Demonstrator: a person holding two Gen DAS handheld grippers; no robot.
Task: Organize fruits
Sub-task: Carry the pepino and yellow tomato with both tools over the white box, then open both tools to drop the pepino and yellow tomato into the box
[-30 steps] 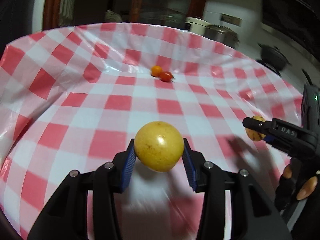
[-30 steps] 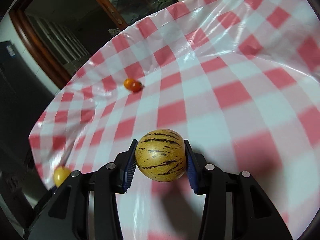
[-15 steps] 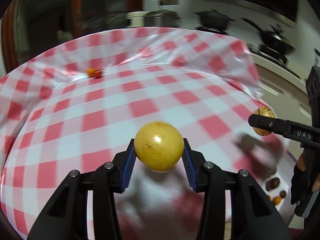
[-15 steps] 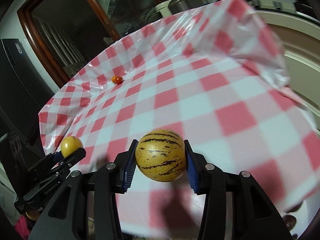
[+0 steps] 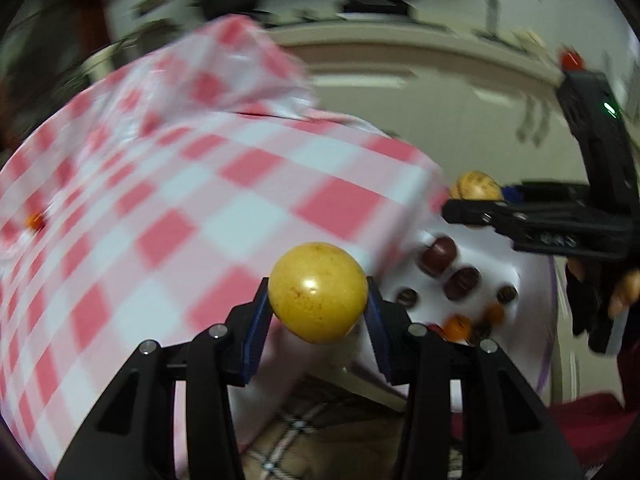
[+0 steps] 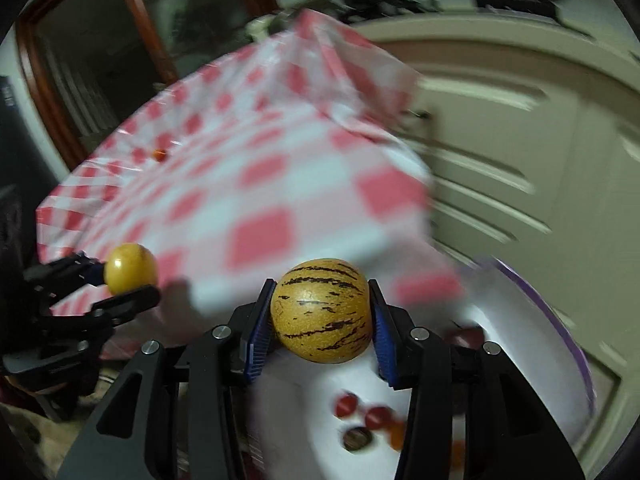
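Note:
My left gripper (image 5: 318, 304) is shut on a plain yellow fruit (image 5: 318, 291), held in the air past the table's edge. My right gripper (image 6: 320, 320) is shut on a yellow fruit with dark stripes (image 6: 320, 310). Each gripper shows in the other's view: the right one (image 5: 476, 200) with its striped fruit (image 5: 474, 186) at the right, the left one (image 6: 116, 280) with its yellow fruit (image 6: 130, 262) at the left. A white bowl (image 5: 528, 280) below the table edge holds several small dark red and orange fruits (image 5: 438, 254); it also shows in the right wrist view (image 6: 540, 320).
The red-and-white checked tablecloth (image 5: 180, 200) covers the table; its corner hangs near the bowl. A small orange fruit (image 5: 34, 220) lies far back on the cloth, also seen in the right wrist view (image 6: 160, 154). A pale cabinet door (image 6: 520, 140) stands behind.
Both grippers have swung right, off the table towards the white bowl, each still holding its fruit. The bowl with small fruits has come fully into view.

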